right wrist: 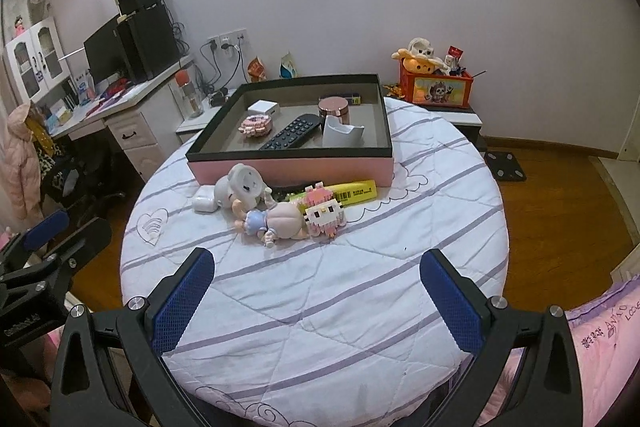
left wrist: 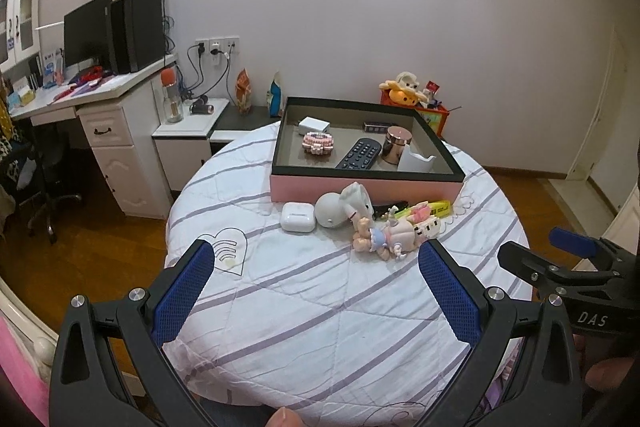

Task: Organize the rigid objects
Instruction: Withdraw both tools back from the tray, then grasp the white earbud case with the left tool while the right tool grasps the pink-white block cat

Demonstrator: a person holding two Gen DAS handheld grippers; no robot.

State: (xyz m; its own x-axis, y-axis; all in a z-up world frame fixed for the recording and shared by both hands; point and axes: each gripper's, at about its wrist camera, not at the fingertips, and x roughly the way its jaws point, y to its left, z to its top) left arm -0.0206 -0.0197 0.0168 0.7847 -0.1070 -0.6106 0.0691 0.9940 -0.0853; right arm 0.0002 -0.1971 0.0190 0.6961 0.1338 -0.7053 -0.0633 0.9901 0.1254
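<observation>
Both claws hover wide open and empty over the near edge of the surface (left wrist: 320,307): left claw (left wrist: 314,291), right claw (right wrist: 316,293). Your loose pieces sit mid-frame, huddled against the front wall of the box (left wrist: 360,187): earbud case (left wrist: 297,218), round white toy (left wrist: 336,209), doll (left wrist: 380,237), block figure (right wrist: 324,217), yellow marker (right wrist: 356,191). The box already carries a remote (left wrist: 357,154) and a jar (left wrist: 394,145). Start with the earbud case at the left end of the pile; it looks freest. Come in low, straddle its short sides, and squeeze before lifting clear of the rim.
</observation>
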